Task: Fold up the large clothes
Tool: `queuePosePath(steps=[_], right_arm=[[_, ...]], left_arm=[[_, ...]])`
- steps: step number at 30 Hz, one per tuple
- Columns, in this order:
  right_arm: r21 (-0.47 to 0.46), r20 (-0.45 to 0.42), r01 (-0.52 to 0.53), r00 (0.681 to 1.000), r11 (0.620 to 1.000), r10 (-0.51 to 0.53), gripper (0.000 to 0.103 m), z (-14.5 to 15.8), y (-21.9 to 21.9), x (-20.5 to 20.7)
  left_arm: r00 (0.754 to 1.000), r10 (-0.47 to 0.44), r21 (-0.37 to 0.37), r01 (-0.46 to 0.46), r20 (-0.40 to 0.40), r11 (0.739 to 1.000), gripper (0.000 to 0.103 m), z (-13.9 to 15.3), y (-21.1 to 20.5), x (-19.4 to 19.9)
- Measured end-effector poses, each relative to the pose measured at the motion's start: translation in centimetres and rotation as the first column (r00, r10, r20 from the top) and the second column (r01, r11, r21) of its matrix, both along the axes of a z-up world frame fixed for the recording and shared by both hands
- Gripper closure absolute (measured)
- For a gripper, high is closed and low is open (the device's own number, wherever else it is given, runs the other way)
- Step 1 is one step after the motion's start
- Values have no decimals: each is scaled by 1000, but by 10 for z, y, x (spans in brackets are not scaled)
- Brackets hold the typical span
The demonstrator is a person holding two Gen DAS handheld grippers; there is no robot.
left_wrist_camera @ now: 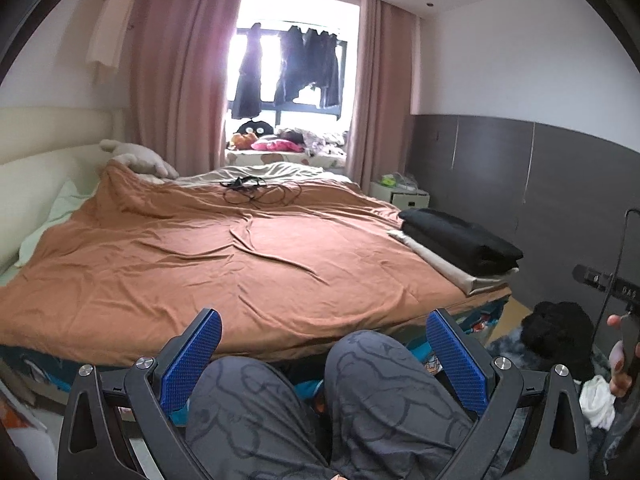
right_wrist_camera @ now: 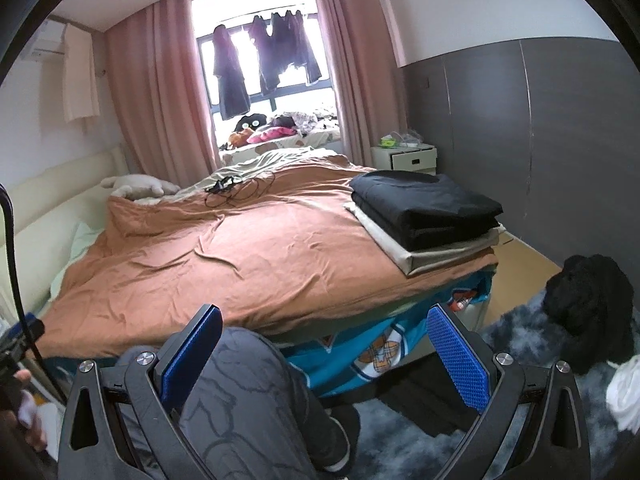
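Orange-brown duvet point(left_wrist_camera: 224, 248) fills most of what I see, rumpled across the bed point(right_wrist_camera: 24, 216). My knees in grey printed trousers point(left_wrist_camera: 376, 392) block the low middle, so the bed's near edge is partly hidden. The dark heap of clothes point(right_wrist_camera: 588, 312) on the floor at my right is cut off by the lens rim; I can't tell what garments are in it. My left tongs point(left_wrist_camera: 324, 360) are spread wide, nothing between them. My right tongs point(right_wrist_camera: 324, 356) are spread wide too, gripping nothing. The folded black garment point(right_wrist_camera: 428, 208) sits on a folded beige one point(right_wrist_camera: 444, 258) at the bed's right edge, well ahead of both tongs.
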State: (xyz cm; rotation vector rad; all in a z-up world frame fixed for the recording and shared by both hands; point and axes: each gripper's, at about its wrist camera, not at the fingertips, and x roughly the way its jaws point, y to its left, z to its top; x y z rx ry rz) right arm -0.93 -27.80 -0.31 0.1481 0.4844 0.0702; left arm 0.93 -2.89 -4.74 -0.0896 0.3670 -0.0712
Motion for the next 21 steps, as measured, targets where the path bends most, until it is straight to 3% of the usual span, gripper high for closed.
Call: queuePosePath(steps=[8,21], right_arm=[[-22,25,-12,1000,1000,12,0,-14,9,-17],[-45,37,-51,998,998,53,0,-18,27,-18]], left_arm=[[999,36,-21,-36,16,999,1,-11,8,-25],[996,81,-9,-80,43,997,0,-8,10,-33]])
